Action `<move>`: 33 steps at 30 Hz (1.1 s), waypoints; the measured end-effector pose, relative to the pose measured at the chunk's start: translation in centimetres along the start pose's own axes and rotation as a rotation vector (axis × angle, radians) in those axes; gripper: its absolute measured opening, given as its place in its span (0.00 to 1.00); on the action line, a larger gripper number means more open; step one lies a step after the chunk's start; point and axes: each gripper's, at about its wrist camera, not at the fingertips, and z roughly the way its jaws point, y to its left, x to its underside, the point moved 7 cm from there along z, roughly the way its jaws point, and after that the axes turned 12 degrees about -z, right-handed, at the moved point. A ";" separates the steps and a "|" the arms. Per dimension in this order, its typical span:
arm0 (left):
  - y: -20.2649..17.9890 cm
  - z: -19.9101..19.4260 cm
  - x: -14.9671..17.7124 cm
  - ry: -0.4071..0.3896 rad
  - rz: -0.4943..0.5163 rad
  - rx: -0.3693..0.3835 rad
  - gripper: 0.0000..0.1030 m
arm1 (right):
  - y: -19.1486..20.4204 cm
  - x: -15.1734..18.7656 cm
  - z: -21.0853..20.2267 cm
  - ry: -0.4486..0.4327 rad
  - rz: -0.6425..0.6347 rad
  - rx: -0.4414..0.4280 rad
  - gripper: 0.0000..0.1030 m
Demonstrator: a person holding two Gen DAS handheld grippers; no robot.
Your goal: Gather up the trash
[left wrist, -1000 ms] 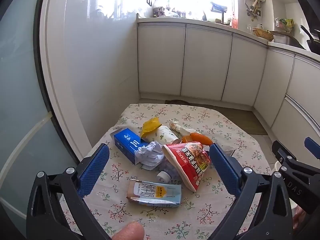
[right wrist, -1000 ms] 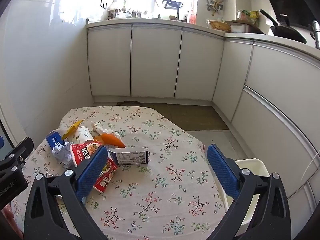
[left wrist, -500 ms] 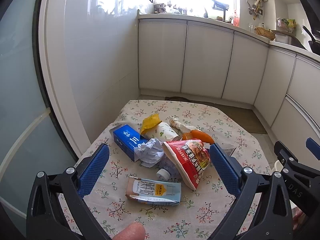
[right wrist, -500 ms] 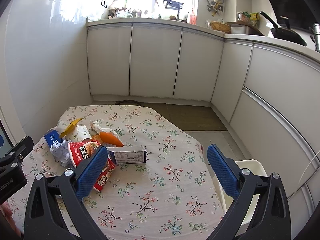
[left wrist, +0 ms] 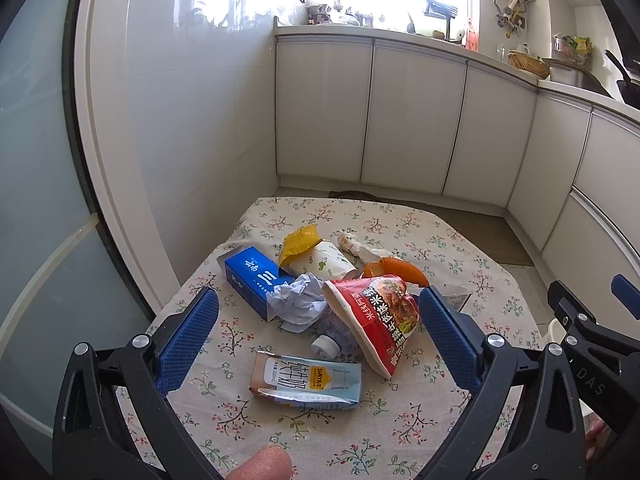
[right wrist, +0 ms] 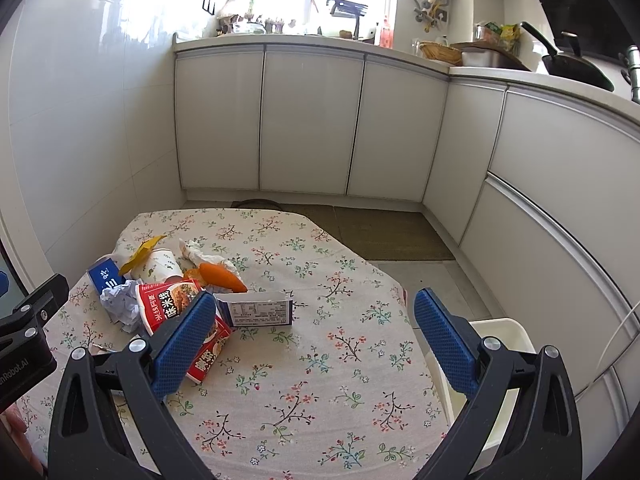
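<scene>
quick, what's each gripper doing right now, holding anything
Left gripper: open, holding nothing, above the trash pile.
Right gripper: open, holding nothing, above the floral tablecloth.

The tabletop [right wrist: 320, 380] has a cream cloth with little red, pink and green flower sprigs all over. On it there's a bright blue box [left wrist: 256, 280] with white lettering, a red snack bag [left wrist: 380, 316] with white text, a pale blue and brown milk carton [left wrist: 308, 384], an orange peel [left wrist: 400, 268], a yellow wrapper [left wrist: 298, 242] and a white paper cup [left wrist: 324, 264] with small green marks. Both grippers are black with blue dimpled pads [left wrist: 188, 332], and the cabinets [right wrist: 312, 120] are plain white.
</scene>
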 end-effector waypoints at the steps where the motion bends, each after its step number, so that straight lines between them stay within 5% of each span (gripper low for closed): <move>1: 0.0 0.0 0.0 0.000 0.000 0.000 0.93 | 0.0 0.0 0.0 0.000 0.000 -0.001 0.94; 33: 0.3 0.6 0.4 0.023 -0.012 -0.008 0.93 | 0.6 0.1 0.5 0.010 -0.006 -0.007 0.94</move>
